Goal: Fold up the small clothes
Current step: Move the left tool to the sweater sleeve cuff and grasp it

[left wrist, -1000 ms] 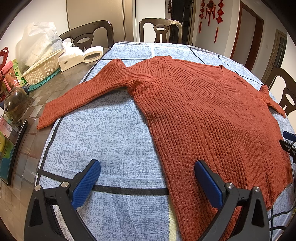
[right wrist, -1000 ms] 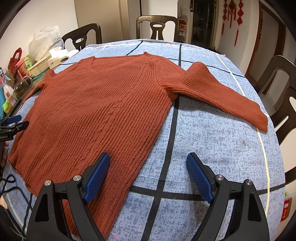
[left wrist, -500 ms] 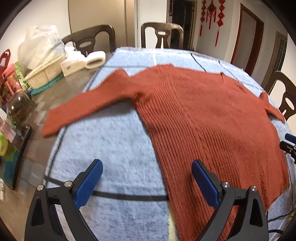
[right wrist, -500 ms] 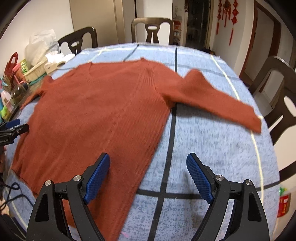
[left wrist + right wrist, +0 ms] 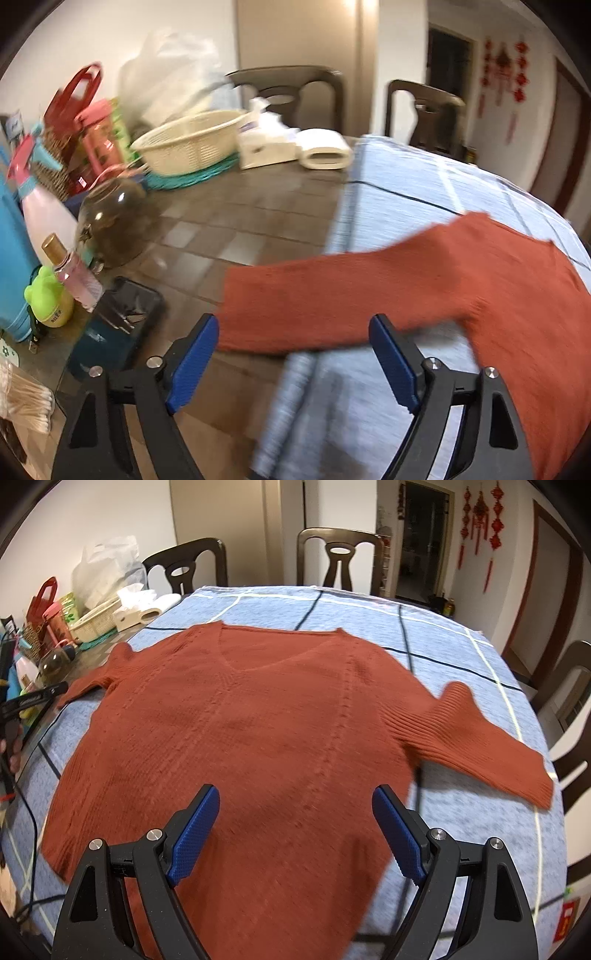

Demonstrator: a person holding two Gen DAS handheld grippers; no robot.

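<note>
Sweater (image 5: 258, 731): spread flat, front up, on the blue checked cloth (image 5: 461, 812) over the table; not yet folded, both sleeves out to the sides.
Left sleeve (image 5: 332, 295): cuff end off the cloth edge, on bare brown tabletop (image 5: 240, 221), just ahead of the left gripper.
Left gripper (image 5: 291, 354): blue pads spread wide, nothing between them, lined up on the cuff; picture blurred.
Right gripper (image 5: 295, 830): pads wide apart, empty, above the lower middle of the sweater body.
Step in hand, as judged: taking the left cuff to fold the sleeve across the chest.
Doing it well: come low over the cuff, pinch both knit layers near the end, lift only enough to clear the cloth, carry inward and lay flat without dragging the body; right gripper useful for pinning the body near the shoulder.
Risk: clutter close to the cuff on the left, easy to knock.
Basket (image 5: 188, 147): cream plastic, on a teal mat; contents not visible from here.
Round glass jar (image 5: 110, 229): something dark inside, not clear what.
Red bag (image 5: 70, 110): contents too blurred to tell.
Small bottle (image 5: 74, 273): pink liquid, gold cap.
</note>
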